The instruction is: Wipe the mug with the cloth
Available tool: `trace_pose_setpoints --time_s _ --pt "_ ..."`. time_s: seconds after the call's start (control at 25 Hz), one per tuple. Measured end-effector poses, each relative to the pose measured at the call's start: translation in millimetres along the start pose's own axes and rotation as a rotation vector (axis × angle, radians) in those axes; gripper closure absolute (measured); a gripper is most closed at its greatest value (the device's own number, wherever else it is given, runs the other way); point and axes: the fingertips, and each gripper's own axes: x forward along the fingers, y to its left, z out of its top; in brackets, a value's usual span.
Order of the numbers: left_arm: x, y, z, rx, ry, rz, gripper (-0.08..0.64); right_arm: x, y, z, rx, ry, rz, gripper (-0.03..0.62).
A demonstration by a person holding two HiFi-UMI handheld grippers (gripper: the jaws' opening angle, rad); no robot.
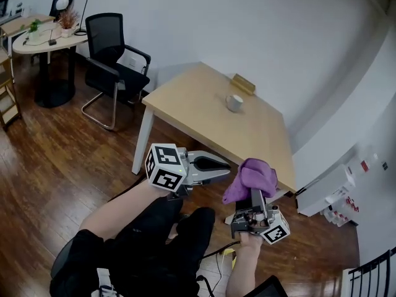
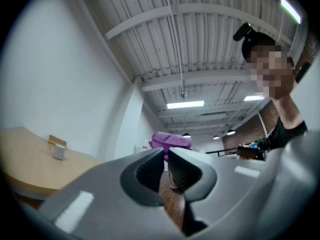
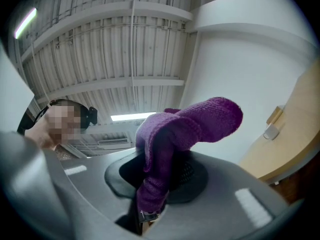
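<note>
A white mug (image 1: 234, 103) stands upright on the far part of the light wooden table (image 1: 198, 125); it also shows small in the left gripper view (image 2: 58, 151) and in the right gripper view (image 3: 270, 132). My right gripper (image 1: 255, 197) is shut on a purple knitted cloth (image 1: 250, 178), which bulges up out of its jaws (image 3: 190, 126). My left gripper (image 1: 226, 164) hovers off the table's near edge, its jaws together with nothing between them (image 2: 166, 156). Both grippers are well short of the mug and tilt upward.
A small wooden block (image 1: 243, 84) lies just behind the mug. A black office chair (image 1: 111, 67) and a round table (image 1: 46, 42) stand at the back left. A white cabinet (image 1: 325, 190) sits right of the table. The floor is dark wood.
</note>
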Motion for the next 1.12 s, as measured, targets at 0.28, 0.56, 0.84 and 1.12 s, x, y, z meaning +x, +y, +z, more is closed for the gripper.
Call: trace_pose_setpoints --time_s 0.28,0.56,0.84,1.12 --pt "-7.6 -24.1 -1.4 0.031 0.043 0.007 0.535 -10.1 28.7 3.5 -0.055 -0.06 0.032 0.514" --pt "-5.3 -30.2 1.6 0.026 0.037 0.012 0.535 -19.0 41.9 3.4 -0.095 -0.064 0.048 0.514" --pt "-3.8 -32.3 -3.3 0.018 0.025 0.018 0.538 -26.0 52.4 -1.1 -0.128 -0.045 0.052 0.514" --pt "4.7 -37.5 -4.0 0.022 0.032 0.015 0.54 -27.0 58.1 -4.9 -0.166 0.004 0.041 0.514"
